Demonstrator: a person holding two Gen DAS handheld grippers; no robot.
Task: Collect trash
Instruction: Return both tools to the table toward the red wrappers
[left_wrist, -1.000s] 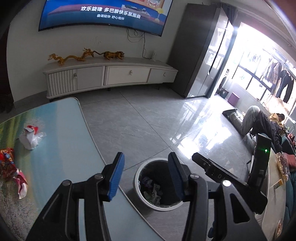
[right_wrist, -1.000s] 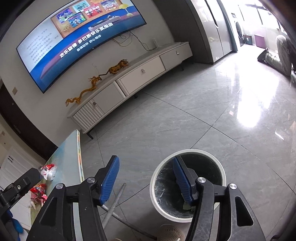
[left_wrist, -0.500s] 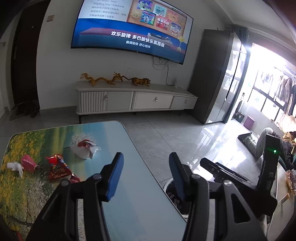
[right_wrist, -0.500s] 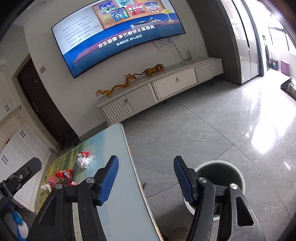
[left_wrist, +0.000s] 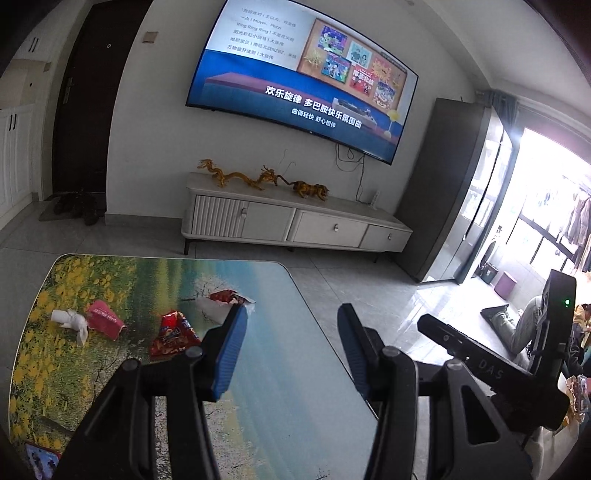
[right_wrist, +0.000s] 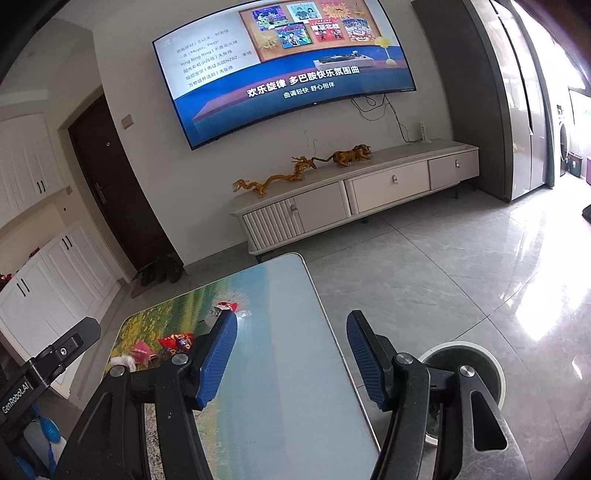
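Note:
Trash lies on the landscape-printed table (left_wrist: 280, 387): a crumpled white tissue (left_wrist: 70, 322), a pink packet (left_wrist: 104, 323), a red snack bag (left_wrist: 173, 334) and a torn red-and-white wrapper (left_wrist: 221, 300). My left gripper (left_wrist: 291, 345) hangs open and empty above the table, the wrappers just beyond its left finger. My right gripper (right_wrist: 293, 352) is also open and empty over the table's right edge. The same wrappers (right_wrist: 173, 341) show past its left finger. The white trash bin (right_wrist: 476, 373) stands on the floor by the table, partly hidden by the right finger.
A white TV cabinet (left_wrist: 295, 225) with gold figurines stands against the far wall under a large TV (left_wrist: 303, 85). Grey tiled floor (right_wrist: 461, 266) spreads to the right. A person (left_wrist: 524, 325) sits on the floor at far right. A dark door (left_wrist: 92, 99) is on the left.
Both grippers rose and swung left from above the trash bin to above the table. The wrappers have come into fuller view; the bin dropped out of the left wrist view. Jaws unchanged.

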